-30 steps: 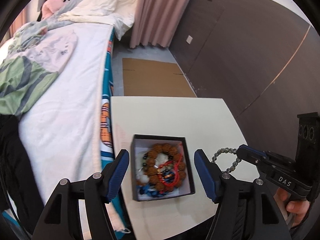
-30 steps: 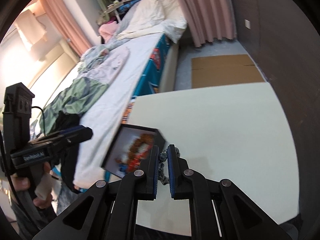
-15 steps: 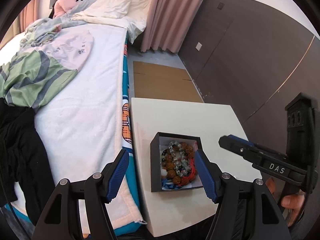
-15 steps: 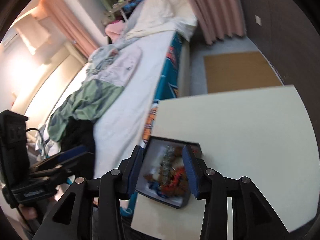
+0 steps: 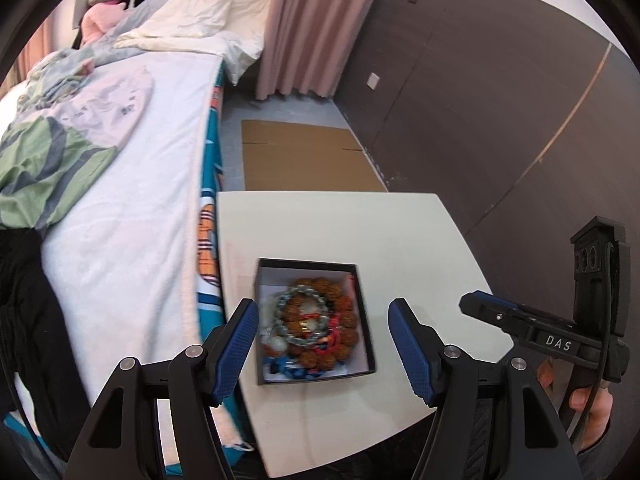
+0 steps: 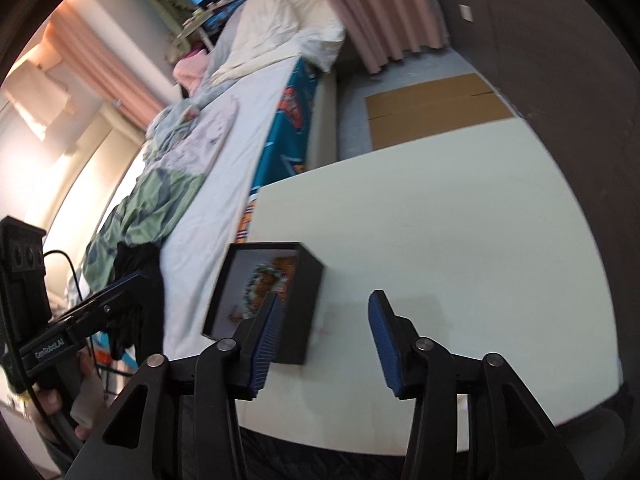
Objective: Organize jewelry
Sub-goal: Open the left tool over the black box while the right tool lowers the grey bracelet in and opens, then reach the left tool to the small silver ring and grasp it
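A small black box (image 5: pixel 362 304) (image 6: pixel 304 320) with a white inside sits near the left edge of the cream table (image 5: pixel 340 224) (image 6: pixel 460 232). Inside lie a brown wooden bead bracelet (image 5: pixel 346 318), a grey-green bead bracelet (image 5: pixel 288 294) (image 6: pixel 254 276) on top of it, red cord and blue pieces. My left gripper (image 5: pixel 322 342) hovers above the box, open, nothing between its blue pads. My right gripper (image 6: pixel 322 336) is just right of the box, its jaws opening and empty; in the left wrist view it sits at the right (image 5: pixel 480 306).
A bed (image 5: pixel 120 184) with white sheets, green clothes and a dark garment runs along the table's left side. A flat cardboard sheet (image 5: pixel 304 160) lies on the floor beyond the table. A dark panelled wall (image 5: pixel 480 120) stands on the right, a pink curtain (image 5: pixel 308 28) behind.
The right gripper carried the grey-green bead bracelet over the box, opened, and the bracelet now lies in the box. That gripper has since drawn back to the right. The left gripper stayed open.
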Demonstrator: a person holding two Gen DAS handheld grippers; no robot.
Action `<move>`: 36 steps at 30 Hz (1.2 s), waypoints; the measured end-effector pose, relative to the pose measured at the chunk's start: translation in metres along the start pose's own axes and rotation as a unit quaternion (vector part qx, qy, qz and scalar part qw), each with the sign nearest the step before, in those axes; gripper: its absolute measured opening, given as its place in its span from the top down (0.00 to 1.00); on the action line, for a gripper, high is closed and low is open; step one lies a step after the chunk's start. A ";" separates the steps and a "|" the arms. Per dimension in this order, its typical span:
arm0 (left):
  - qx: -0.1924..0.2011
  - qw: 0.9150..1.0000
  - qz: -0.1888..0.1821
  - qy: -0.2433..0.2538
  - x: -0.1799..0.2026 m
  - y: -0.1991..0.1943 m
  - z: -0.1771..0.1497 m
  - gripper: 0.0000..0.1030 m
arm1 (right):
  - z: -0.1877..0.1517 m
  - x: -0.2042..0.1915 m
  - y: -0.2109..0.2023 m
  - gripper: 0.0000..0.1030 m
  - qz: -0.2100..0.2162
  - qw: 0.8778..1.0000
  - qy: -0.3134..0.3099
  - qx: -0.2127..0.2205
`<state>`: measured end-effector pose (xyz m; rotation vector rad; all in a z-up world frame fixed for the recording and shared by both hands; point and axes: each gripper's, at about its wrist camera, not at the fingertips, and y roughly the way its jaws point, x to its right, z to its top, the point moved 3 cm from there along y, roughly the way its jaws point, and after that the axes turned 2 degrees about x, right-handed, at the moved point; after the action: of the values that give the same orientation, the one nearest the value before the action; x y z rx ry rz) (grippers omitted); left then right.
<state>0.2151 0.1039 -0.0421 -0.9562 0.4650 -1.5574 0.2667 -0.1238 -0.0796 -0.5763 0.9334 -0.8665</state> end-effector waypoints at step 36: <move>-0.114 0.983 -0.020 0.142 0.130 0.105 -0.082 0.51 | -0.060 0.122 -0.042 0.41 -0.042 0.998 0.045 -0.003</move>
<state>0.2195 -0.0612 -0.1279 -0.9225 0.8441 -1.7107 0.2365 -0.2525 -0.1315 -0.5880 0.9982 -0.9712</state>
